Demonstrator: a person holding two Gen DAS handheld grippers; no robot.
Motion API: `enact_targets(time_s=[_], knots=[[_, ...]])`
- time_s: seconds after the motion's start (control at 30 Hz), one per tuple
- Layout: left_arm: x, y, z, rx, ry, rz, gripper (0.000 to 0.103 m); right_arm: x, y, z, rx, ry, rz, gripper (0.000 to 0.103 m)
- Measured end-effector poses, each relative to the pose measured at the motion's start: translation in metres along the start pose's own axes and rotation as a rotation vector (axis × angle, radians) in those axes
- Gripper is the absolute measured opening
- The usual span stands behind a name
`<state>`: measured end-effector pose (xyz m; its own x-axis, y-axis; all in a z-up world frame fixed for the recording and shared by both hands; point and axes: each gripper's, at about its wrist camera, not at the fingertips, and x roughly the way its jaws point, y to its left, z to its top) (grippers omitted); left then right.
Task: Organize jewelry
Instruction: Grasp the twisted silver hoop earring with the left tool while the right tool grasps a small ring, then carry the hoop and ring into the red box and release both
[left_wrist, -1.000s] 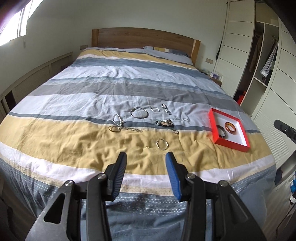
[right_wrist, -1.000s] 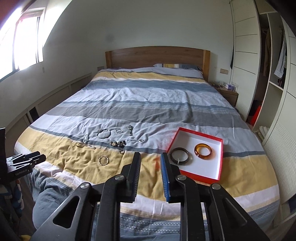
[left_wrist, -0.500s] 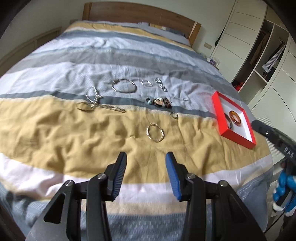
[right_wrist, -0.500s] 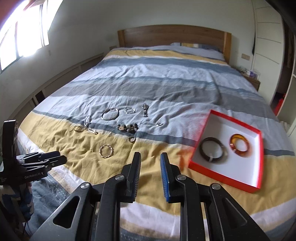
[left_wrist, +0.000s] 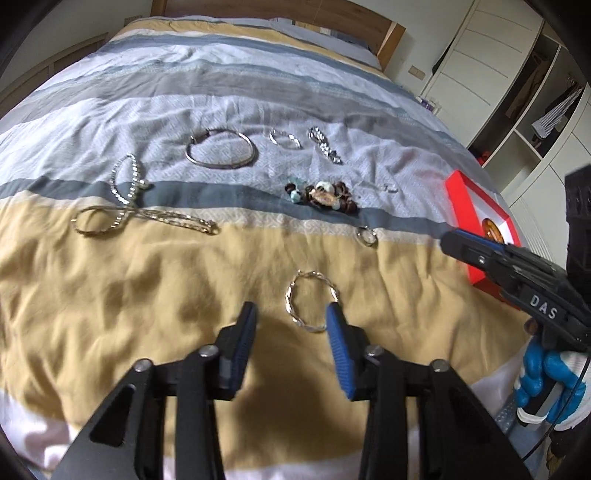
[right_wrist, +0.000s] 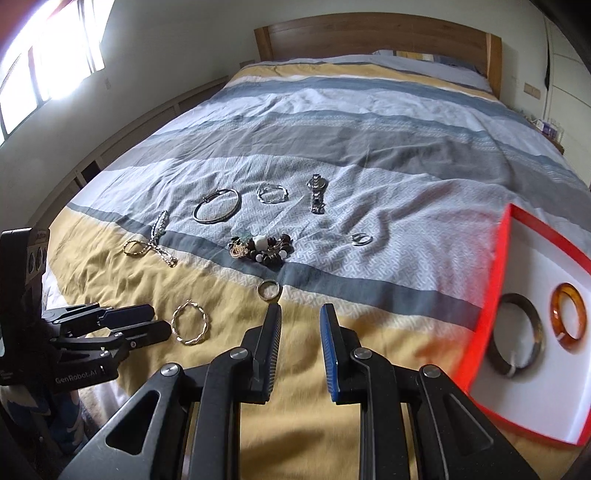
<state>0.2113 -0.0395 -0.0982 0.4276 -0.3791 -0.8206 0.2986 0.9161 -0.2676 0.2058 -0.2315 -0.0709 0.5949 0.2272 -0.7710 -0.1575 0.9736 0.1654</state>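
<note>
The left gripper, jaws apart and just narrowed with nothing clamped, hovers over a twisted hoop bracelet lying flat, long axis toward the headboard, on the striped bedspread, while the right gripper stands slightly apart, empty, left of the red tray.

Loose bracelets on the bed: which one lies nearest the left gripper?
The twisted gold hoop on the yellow stripe, just ahead of the left gripper; all others lie farther up.

Ahead of left gripper: twisted hoop just beyond the fingertips.
Lower left of frame: bare yellow bedspread, free.
Right edge: red tray and right gripper block.
Centre: bead bracelet, ring.
</note>
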Motion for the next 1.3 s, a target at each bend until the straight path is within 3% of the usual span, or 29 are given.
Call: enact_targets(time_s=[0.3, 0.57, 0.63, 0.7, 0.97, 1.3], knots=[[0.023, 0.009, -0.002, -0.014, 0.015, 0.032, 0.008, 0.049, 0.009, 0.010, -0.036, 0.046, 0.053, 0.021], [0.027, 0.009, -0.007, 0.013, -0.024, 0.041, 0.004, 0.077, 0.017, 0.007, -0.064, 0.086, 0.057, 0.022], [0.028, 0.009, -0.008, 0.018, -0.028, 0.042, 0.004, 0.081, 0.019, 0.006, -0.075, 0.089, 0.053, 0.019], [0.029, 0.008, -0.008, 0.024, -0.034, 0.043, 0.004, 0.084, 0.021, 0.005, -0.077, 0.089, 0.052, 0.009], [0.019, 0.007, -0.007, 0.016, -0.058, 0.025, 0.004, 0.067, 0.023, 0.001, -0.057, 0.039, 0.039, 0.005], [-0.017, 0.000, -0.012, -0.017, -0.091, 0.004, 0.004, 0.002, 0.031, -0.004, -0.050, -0.037, 0.027, 0.004]])
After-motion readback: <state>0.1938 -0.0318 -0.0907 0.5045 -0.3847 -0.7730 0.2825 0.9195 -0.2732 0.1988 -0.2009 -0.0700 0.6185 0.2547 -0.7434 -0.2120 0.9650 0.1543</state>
